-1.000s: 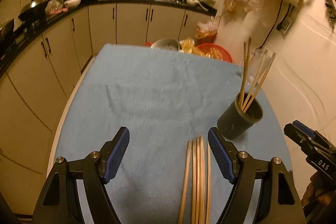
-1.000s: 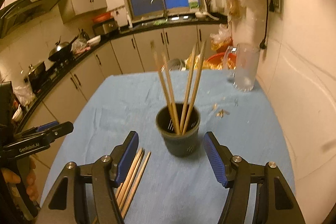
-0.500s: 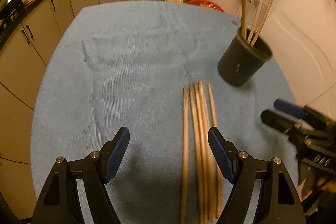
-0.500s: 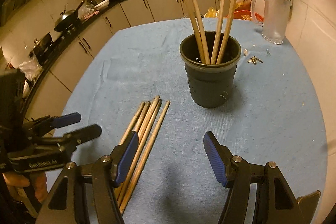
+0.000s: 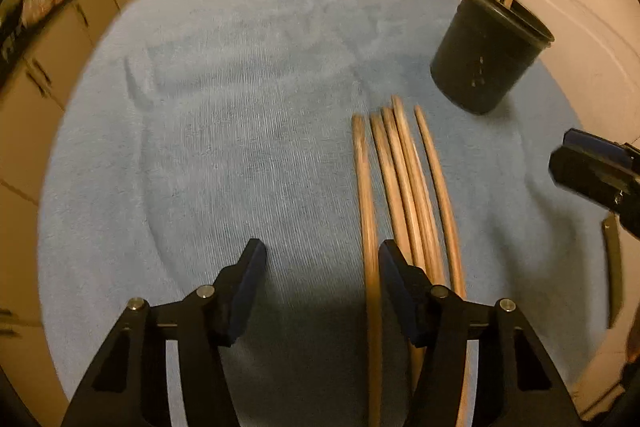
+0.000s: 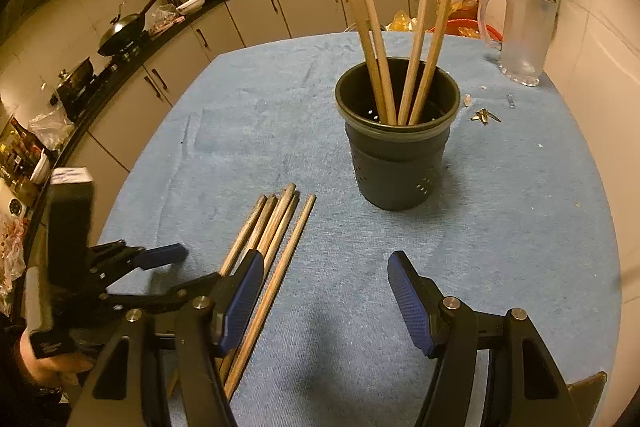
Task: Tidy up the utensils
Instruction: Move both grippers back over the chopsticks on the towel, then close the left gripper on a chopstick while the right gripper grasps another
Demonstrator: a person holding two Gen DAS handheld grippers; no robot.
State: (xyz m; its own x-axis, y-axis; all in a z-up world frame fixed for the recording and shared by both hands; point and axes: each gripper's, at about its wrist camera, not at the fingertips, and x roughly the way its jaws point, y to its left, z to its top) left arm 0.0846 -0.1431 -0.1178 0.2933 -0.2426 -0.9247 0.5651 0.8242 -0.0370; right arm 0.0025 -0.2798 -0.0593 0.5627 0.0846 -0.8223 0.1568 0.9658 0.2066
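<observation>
Several wooden chopsticks (image 5: 404,187) lie side by side on the blue cloth (image 5: 240,115); they also show in the right wrist view (image 6: 276,227). A dark cup (image 6: 396,143) holds several upright chopsticks (image 6: 420,27); the cup is at the far right in the left wrist view (image 5: 486,53). My left gripper (image 5: 322,267) is open and low over the cloth, with the leftmost chopstick just inside its right finger. My right gripper (image 6: 326,275) is open and empty, in front of the cup.
A clear glass mug (image 6: 520,35) stands at the table's far right, with small scraps (image 6: 486,115) beside it. Kitchen cabinets and a counter with pans (image 6: 120,31) run along the left. A wall is close on the right.
The left gripper has dropped and moved forward over the lying chopsticks, and its jaws have narrowed. The right gripper has come lower and closer to the cup.
</observation>
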